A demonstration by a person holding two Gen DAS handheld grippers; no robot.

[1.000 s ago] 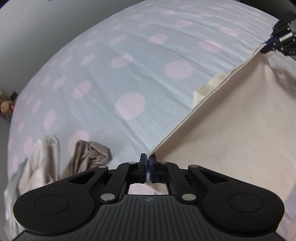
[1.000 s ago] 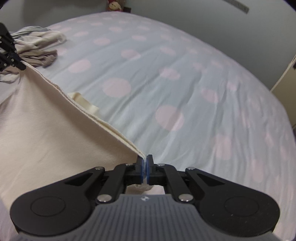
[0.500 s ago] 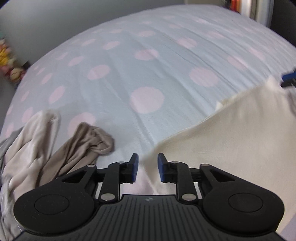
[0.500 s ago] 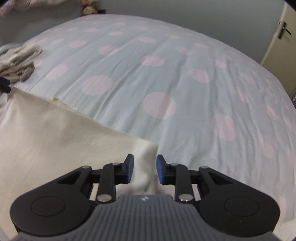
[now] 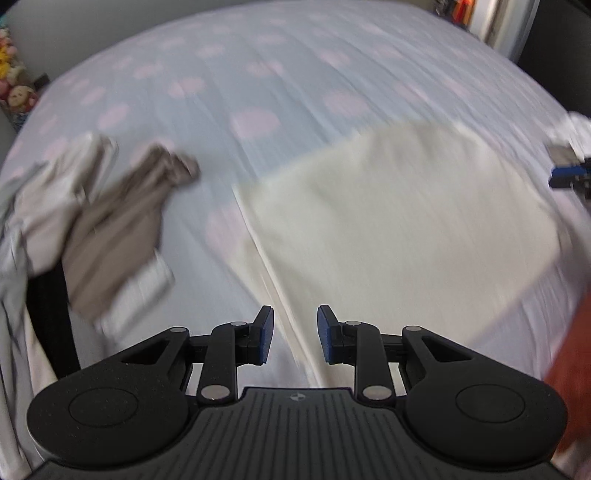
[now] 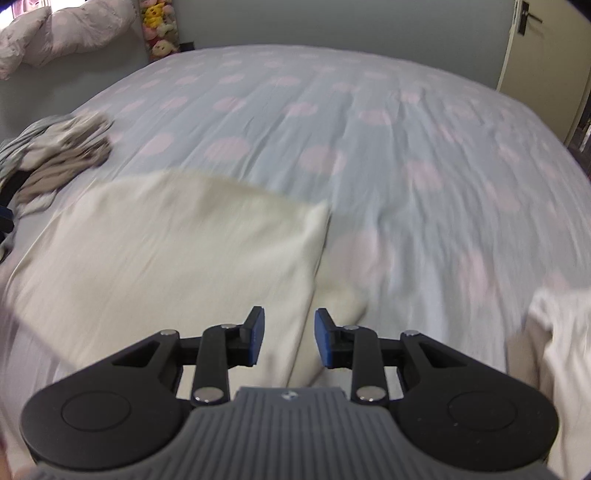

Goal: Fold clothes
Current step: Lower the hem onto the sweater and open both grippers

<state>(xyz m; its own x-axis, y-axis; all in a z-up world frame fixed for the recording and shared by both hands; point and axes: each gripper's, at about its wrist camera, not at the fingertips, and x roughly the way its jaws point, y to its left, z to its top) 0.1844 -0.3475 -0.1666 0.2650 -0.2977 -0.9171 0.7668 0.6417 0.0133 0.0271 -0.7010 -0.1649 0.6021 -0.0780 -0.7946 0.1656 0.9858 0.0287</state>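
Two views share one landmark, the cream cloth (image 5: 399,221) lying flat on the bed (image 5: 258,74), a pale blue sheet with pink dots.

From the left wrist, a heap of beige and grey clothes (image 5: 92,221) lies just left of the cream cloth, with a dark strap under it. Far beyond it, at the left edge, stuffed toys (image 5: 14,85) sit off the bed. At the cloth's right edge, the blue tips of the right gripper (image 5: 569,173) show, blurred. A reddish-brown blur fills the lower right corner; what it is cannot be told.

From the right wrist, the same heap (image 6: 62,155) is small and far to the left of the cloth (image 6: 166,258). Only this view shows a pale pink bundle (image 6: 55,33) high on the left, a door (image 6: 532,44) beyond the bed on the right, and a whitish garment (image 6: 561,332) right of the cloth.

The left gripper (image 5: 292,334) has its jaws partly apart, over the cloth's left fold edge, pinching nothing. The right gripper (image 6: 284,338) has its jaws partly apart too, above the cloth's right edge, gripping nothing.
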